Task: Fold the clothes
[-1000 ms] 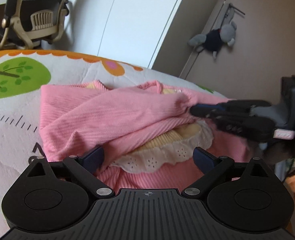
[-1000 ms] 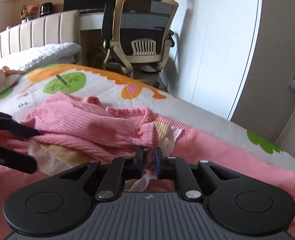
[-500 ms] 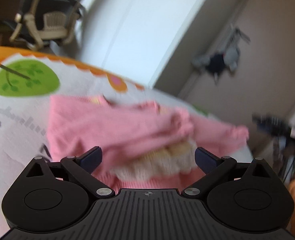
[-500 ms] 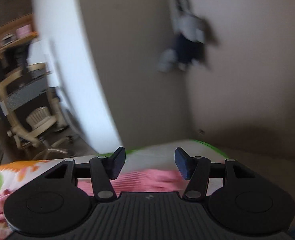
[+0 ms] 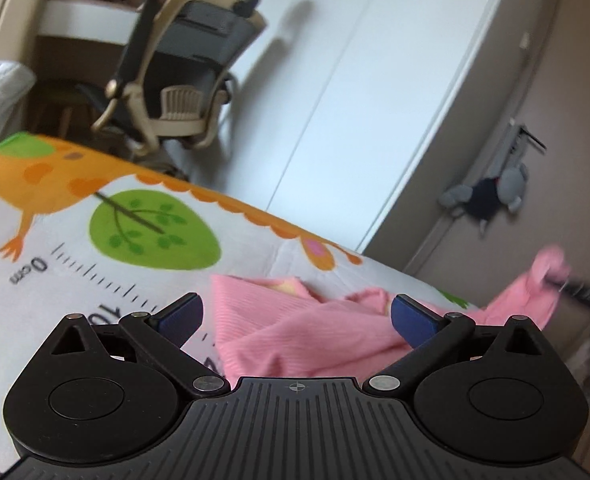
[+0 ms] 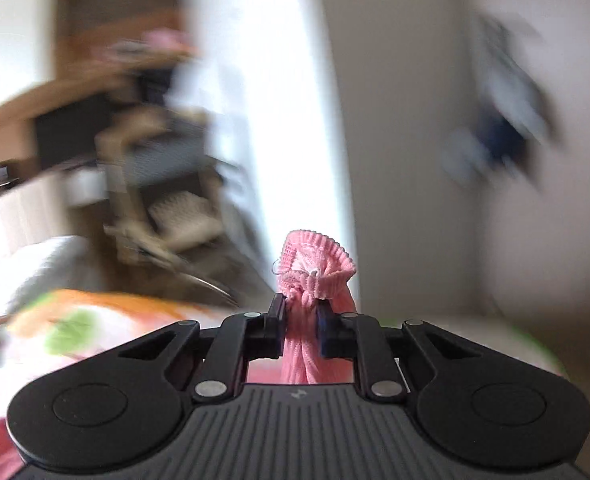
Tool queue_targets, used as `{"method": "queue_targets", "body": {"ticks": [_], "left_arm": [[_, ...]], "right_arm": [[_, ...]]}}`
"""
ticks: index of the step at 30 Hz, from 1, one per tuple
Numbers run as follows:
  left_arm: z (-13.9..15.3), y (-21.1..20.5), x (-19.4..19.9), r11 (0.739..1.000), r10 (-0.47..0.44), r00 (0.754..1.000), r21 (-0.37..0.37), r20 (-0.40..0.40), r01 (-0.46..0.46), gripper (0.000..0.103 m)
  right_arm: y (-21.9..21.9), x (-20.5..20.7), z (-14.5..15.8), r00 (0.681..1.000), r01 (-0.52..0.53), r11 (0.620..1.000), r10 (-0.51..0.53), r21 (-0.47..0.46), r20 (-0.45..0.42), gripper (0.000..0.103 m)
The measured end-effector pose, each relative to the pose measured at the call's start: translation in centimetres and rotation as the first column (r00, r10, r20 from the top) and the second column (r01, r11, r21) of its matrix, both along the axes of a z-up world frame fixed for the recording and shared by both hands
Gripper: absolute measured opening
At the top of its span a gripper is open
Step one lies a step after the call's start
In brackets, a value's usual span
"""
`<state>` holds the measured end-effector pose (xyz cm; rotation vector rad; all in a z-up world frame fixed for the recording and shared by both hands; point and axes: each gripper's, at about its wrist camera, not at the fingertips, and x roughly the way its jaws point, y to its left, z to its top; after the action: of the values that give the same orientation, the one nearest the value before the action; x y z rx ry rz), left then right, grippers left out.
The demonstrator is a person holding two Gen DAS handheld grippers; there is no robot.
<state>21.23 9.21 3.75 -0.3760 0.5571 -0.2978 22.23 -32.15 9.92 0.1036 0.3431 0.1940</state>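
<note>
Pink sweater (image 5: pixel 295 332) lies bunched ahead of the wide-apart left claw (image 5: pixel 295 318); right claw (image 6: pixel 299 320) clamps its cuff (image 6: pixel 315 268), lifted. Folding looks barely begun.

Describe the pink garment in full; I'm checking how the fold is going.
The pink garment is a ribbed knit, crumpled rather than flat, lying on the printed bedspread. A little yellow shows at its neckline. One sleeve stretches up off the bed to the right, its cuff bunched and pinched in the right gripper. The left gripper is open just above the body, gripping nothing.
</note>
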Motion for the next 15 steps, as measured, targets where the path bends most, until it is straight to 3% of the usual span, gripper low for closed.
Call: {"method": "queue_targets", "body": {"ticks": [3,6,11,15], "left_arm": [[-0.7,0.3,0.0,0.999,-0.014,1.0,-0.031,-0.014,0.014,0.102],[-1.3,0.2,-0.8,0.998,-0.064,0.998,-0.021,-0.015,0.063,0.102],[-1.8,1.4,-2.3,0.994,-0.113,0.993,-0.002,-0.019,0.113,0.103],[-1.9,1.5,-2.6,0.991,-0.134,0.99,0.006,-0.042,0.135,0.103]], "right_arm": [[6.0,0.9,3.3,0.984,-0.172,0.984,0.173,-0.037,0.03,0.014],[11.8,3.3,3.4,0.951,-0.309,0.95,0.308,-0.036,-0.034,0.014],[20.1,6.1,-0.6,0.888,-0.44,0.897,0.432,-0.022,-0.16,0.015],[25.1,7.7,-4.3,0.818,-0.499,0.866,0.485,0.039,-0.309,0.03]]}}
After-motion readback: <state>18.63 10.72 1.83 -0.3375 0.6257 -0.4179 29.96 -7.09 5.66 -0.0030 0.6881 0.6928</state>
